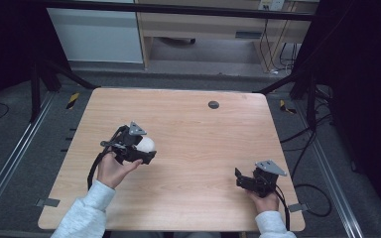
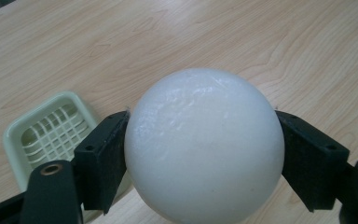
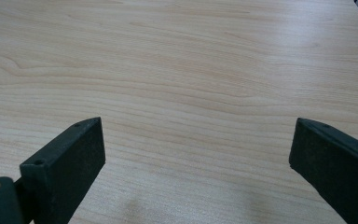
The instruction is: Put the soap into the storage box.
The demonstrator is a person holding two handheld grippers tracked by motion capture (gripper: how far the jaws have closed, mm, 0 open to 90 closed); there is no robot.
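A smooth white ball sits squeezed between the two black jaws of my left gripper, which is shut on it. From the high view, that ball and the left gripper are over the left middle of the wooden table. A pale green grid tray lies on the wood just beneath and beside the left jaw. My right gripper rests low near the table's front right, pointing left. Its jaws stand wide apart over bare wood, so the right gripper is open with nothing in it.
A small dark round grommet is set into the table near its far edge. Black frame legs, cables and a grey floor surround the table, with rails along both sides.
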